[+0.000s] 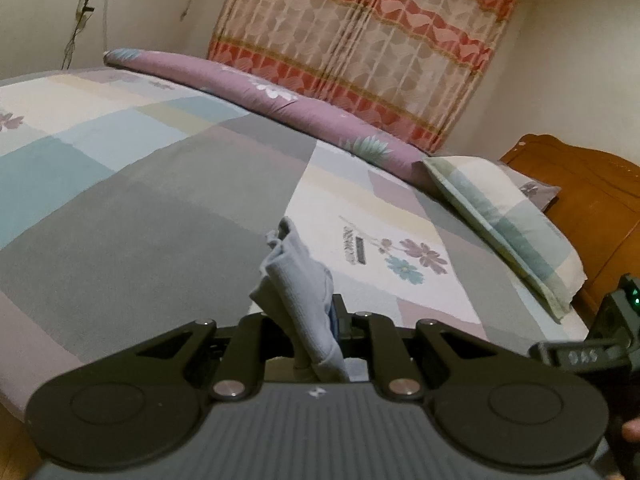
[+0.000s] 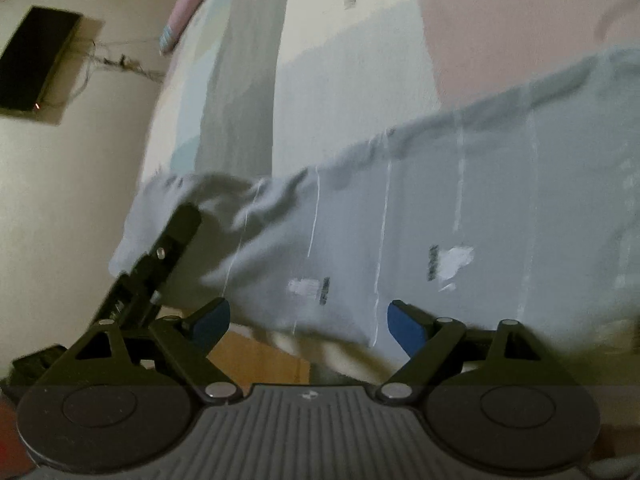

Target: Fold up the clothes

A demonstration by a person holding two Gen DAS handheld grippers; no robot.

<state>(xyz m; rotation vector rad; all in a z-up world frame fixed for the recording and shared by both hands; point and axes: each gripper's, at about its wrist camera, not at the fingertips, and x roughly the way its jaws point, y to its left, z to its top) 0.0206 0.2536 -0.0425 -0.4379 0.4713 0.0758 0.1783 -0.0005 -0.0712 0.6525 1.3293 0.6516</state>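
The left hand-held gripper [image 1: 316, 320] is pressed together on a bunched corner of the pale grey-blue garment [image 1: 298, 280], which rises limp from its jaws above the patchwork bed [image 1: 160, 208]. In the right wrist view the garment [image 2: 440, 208] hangs slack and sagging over the bed's edge, striped with thin white lines. It looks light, soft and floppy; the right hand-held gripper [image 2: 308, 320], spread wide and empty, would best pinch the free hem.

Left tool [image 1: 320, 320]: black linkage arms, silver pivot screws, round black discs, ribbed grey housing with small white mark.
Right tool [image 2: 308, 320]: same black build, blue pads [image 2: 406, 326] on fingertips.
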